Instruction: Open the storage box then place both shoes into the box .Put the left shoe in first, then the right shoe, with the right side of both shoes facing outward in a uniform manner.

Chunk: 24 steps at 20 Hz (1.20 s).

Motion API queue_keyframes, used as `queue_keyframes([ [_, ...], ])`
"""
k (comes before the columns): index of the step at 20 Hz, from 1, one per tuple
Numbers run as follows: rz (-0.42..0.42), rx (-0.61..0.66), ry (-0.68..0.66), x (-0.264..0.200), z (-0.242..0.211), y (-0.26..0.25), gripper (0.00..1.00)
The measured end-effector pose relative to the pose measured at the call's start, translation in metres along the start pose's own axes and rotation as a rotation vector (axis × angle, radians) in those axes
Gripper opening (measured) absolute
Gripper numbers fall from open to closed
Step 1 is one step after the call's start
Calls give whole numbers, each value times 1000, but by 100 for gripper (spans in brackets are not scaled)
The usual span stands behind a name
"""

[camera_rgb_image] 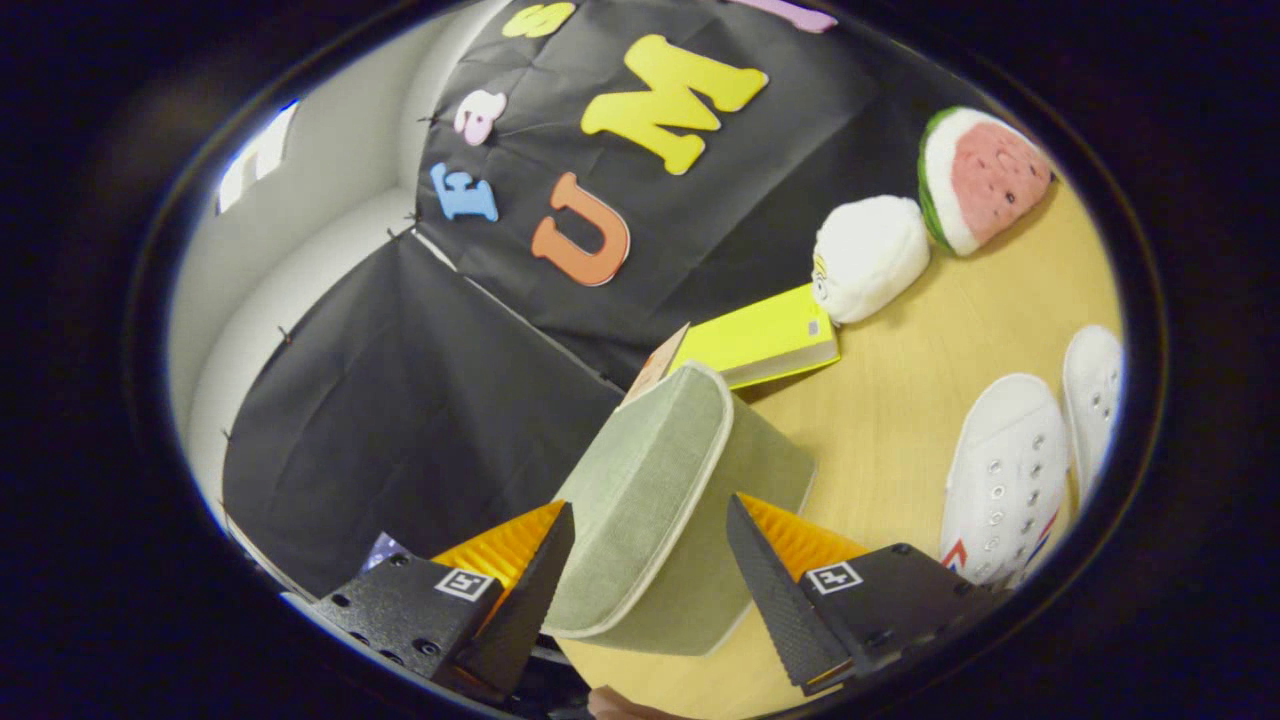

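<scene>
Storage box, a green fabric one with pale piping, stood on the wooden table between the fingers of the gripper, which were spread either side of it, apparently without pressing. Beyond it lay a yellow book, and two white shoes rested side by side well apart from the box.
</scene>
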State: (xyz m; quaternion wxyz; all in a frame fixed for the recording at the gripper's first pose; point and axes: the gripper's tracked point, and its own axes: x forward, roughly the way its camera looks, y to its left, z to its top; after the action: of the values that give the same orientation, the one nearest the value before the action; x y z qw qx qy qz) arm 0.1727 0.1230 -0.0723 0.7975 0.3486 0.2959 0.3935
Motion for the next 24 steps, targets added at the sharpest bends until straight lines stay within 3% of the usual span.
queue_keyframes([
  [5,131,288,62,14,-2,-13,97],
  [8,159,321,122,30,-11,-8,96],
  [10,234,339,165,35,-17,11,95],
  [11,206,326,160,37,-17,8,94],
  [14,167,297,163,37,-14,9,70],
  [18,135,287,145,29,-3,10,55],
  [20,115,275,148,25,-4,7,35],
  [23,95,220,134,15,9,15,22],
  [24,84,207,122,9,17,22,13],
])
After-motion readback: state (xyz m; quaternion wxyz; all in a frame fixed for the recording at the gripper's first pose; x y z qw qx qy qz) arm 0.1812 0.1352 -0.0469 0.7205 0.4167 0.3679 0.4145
